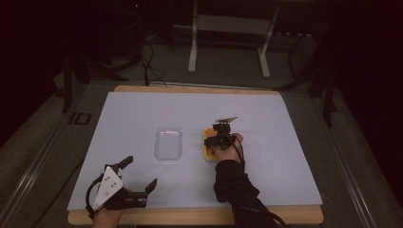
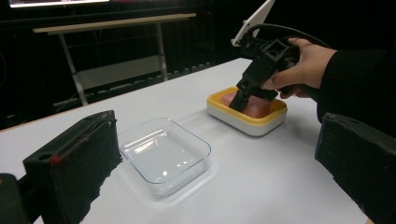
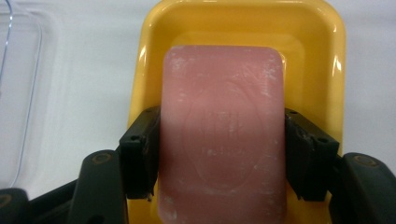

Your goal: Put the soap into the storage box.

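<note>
My left gripper (image 1: 135, 175) idles near the table (image 1: 285, 142) edge, jaws spread. Clear tray (image 1: 168, 143) mid-table. Right gripper (image 3: 219, 154) is down in the yellow dish (image 3: 243, 23); jaws flank the pink soap (image 3: 222, 130), touching both long sides.

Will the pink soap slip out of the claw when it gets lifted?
Maybe a little. The pink soap looks smooth and hard, so it should stay stiff, not bend. The right claw presses its flat long sides, which probably helps. Its dry, powdery look suggests it isn't very slippery.
</note>
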`<state>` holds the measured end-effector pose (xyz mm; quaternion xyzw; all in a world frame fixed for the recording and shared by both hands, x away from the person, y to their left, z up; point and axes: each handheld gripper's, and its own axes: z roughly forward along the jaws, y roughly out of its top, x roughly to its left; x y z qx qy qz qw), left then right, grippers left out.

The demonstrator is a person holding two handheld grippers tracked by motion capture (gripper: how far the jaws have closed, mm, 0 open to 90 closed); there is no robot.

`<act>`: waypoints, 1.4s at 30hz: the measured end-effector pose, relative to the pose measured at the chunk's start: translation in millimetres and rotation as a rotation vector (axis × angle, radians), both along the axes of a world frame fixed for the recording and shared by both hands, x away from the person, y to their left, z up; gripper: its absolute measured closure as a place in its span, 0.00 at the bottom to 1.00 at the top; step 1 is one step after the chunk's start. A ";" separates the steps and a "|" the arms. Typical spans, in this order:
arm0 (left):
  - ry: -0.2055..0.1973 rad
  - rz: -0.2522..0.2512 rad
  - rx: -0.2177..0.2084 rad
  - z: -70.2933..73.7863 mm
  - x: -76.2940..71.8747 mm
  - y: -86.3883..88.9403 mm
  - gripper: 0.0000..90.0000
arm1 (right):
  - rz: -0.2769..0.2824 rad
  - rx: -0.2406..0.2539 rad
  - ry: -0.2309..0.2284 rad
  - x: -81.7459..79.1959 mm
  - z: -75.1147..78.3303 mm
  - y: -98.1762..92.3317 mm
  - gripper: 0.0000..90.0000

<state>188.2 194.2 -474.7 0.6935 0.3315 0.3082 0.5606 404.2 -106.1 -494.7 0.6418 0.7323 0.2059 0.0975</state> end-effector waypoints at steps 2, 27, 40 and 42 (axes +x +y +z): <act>0.002 0.000 0.004 -0.1 -0.1 0.1 0.00 | -0.005 0.019 -0.022 -0.1 5.6 -1.8 0.37; 0.007 -0.005 0.008 -0.6 0.8 -0.5 0.00 | 0.372 0.008 -0.102 -0.2 55.2 -30.1 0.15; 0.011 -0.003 0.010 -1.4 0.9 -0.9 0.00 | 0.400 0.006 -0.139 -12.2 59.8 -71.8 0.15; 0.011 -0.002 0.013 -1.4 0.8 -0.9 0.00 | 0.407 0.007 -0.155 -14.7 61.3 -78.2 0.15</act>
